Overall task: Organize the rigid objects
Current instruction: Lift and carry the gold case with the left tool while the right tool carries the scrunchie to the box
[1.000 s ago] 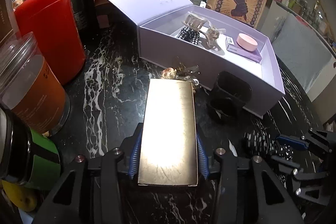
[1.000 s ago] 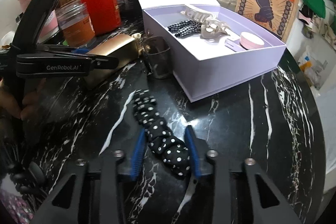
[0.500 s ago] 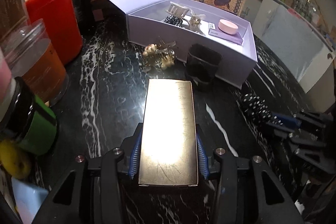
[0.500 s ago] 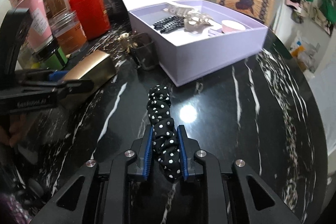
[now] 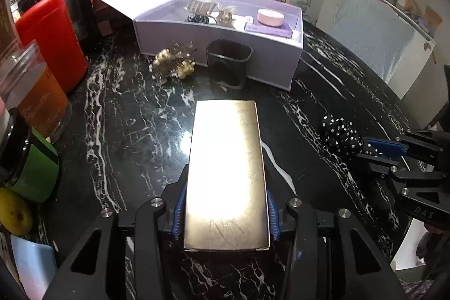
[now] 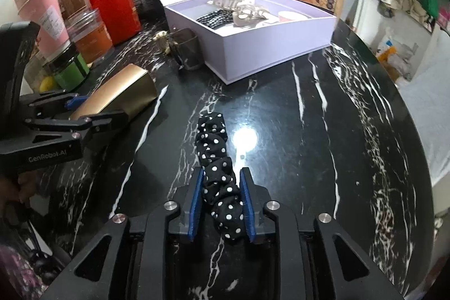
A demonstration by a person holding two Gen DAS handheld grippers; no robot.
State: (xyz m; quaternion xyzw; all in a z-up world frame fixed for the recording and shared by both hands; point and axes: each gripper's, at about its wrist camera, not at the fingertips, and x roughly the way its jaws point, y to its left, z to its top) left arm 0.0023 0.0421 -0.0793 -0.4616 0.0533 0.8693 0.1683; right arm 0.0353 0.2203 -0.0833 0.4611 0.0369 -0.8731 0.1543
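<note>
Gold box (image 5: pixel 227 173) clamped firmly in my left gripper (image 5: pixel 225 211); right gripper (image 6: pixel 222 204) jaws opening around polka-dot scrunchie (image 6: pixel 218 167) — soft fabric may slip out before lavender box (image 6: pixel 281 47).

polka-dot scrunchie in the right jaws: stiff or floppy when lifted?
Likely floppy: the scrunchie is bunched fabric, so its free end should sag. Probably light. The right gripper jaws are opening around it, so it may slip.
</note>
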